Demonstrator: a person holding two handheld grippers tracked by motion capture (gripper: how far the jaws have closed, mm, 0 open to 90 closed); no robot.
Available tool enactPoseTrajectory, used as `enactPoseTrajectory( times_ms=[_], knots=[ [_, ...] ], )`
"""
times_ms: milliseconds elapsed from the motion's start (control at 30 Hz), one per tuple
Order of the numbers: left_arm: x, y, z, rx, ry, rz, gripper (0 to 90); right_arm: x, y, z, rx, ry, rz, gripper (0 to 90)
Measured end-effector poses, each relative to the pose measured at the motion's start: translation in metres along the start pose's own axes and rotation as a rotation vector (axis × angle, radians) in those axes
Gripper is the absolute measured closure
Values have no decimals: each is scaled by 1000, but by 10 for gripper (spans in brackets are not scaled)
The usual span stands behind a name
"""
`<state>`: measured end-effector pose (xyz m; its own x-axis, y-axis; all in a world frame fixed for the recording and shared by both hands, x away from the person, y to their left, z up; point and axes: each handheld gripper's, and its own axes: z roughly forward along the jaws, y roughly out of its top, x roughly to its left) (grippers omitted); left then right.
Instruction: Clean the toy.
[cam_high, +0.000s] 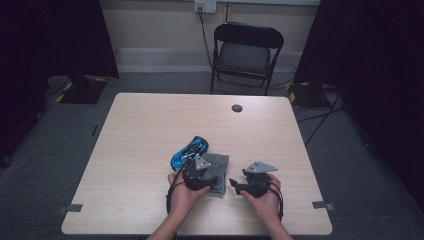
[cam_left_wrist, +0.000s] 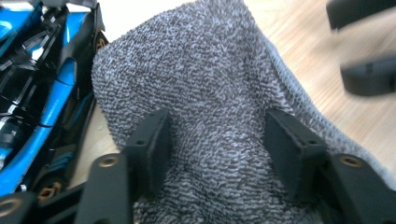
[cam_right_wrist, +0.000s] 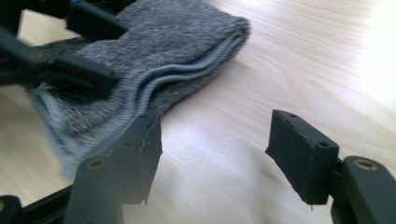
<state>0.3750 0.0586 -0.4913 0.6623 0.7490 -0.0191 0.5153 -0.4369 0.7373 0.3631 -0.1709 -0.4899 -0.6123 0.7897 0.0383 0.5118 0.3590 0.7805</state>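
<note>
A: Edges and free room, left to right, quick.
B: The table (cam_high: 140, 125) is bare along its whole left half and far side. The work sits near the front edge, a bit right of centre. Bare wood also runs right of the right hand out to the right edge.
A: What's around?
B: A blue toy car (cam_high: 189, 151) lies at an angle just left of and behind the grey towel (cam_high: 220, 162); in the left gripper view the blue toy car (cam_left_wrist: 42, 93) lies right against the cloth's left edge. A small dark round spot (cam_high: 237, 108) sits near the far edge, well apart. A folding chair (cam_high: 246, 52) stands beyond the table.
A: Left gripper?
B: The left gripper (cam_left_wrist: 217, 140) is down over the folded towel (cam_left_wrist: 205, 74), jaws spread either side of a raised hump of cloth; I can't tell whether the pads bite.
A: Right one?
B: The right gripper (cam_right_wrist: 215, 144) is spread wide over bare wood, with nothing between. Its left pad is just beside the towel's (cam_right_wrist: 154, 46) ribbed corner.
A: Containers?
B: I see none.
</note>
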Motion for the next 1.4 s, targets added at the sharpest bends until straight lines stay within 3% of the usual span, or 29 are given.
enactPoseTrajectory(
  times_ms=[100,167,233,300,367,433,500,633,667,700,800,967,1133,1300,1400],
  knots=[
    [-1,0,-1,9,1,11,513,-5,3,1,2,-19,-4,345],
    [-1,2,-2,30,-32,15,660,-9,7,2,-9,-26,5,342],
    [2,3,-3,40,-57,-2,733,-11,12,2,-22,-26,22,341],
    [6,3,-5,44,-84,-1,757,-12,19,4,-31,-21,32,335],
    [9,3,-10,52,-98,29,764,-12,27,5,-42,-18,26,325],
    [15,3,-20,31,-111,27,766,-12,36,8,-46,-4,19,319],
    [19,3,-26,21,-117,17,766,-11,44,12,-47,8,6,302],
    [43,-3,-60,-31,-137,-31,765,-8,62,26,-52,50,1,273],
    [43,-3,-60,-31,-137,-31,764,-5,66,29,-51,61,1,272],
    [53,-8,-72,-52,-124,-56,764,-3,70,33,-51,73,-3,267],
    [70,-15,-89,-65,-80,-77,763,6,83,46,-55,103,-23,244],
    [100,-32,-110,-83,-26,-160,762,21,98,67,-54,156,-56,206],
    [117,-46,-116,-74,22,-207,760,34,110,88,-38,189,-86,206],
    [127,-55,-117,-68,30,-251,757,44,118,107,-16,218,-119,203],
    [132,-60,-119,-56,40,-263,757,49,120,117,7,222,-163,203]
  ],
)
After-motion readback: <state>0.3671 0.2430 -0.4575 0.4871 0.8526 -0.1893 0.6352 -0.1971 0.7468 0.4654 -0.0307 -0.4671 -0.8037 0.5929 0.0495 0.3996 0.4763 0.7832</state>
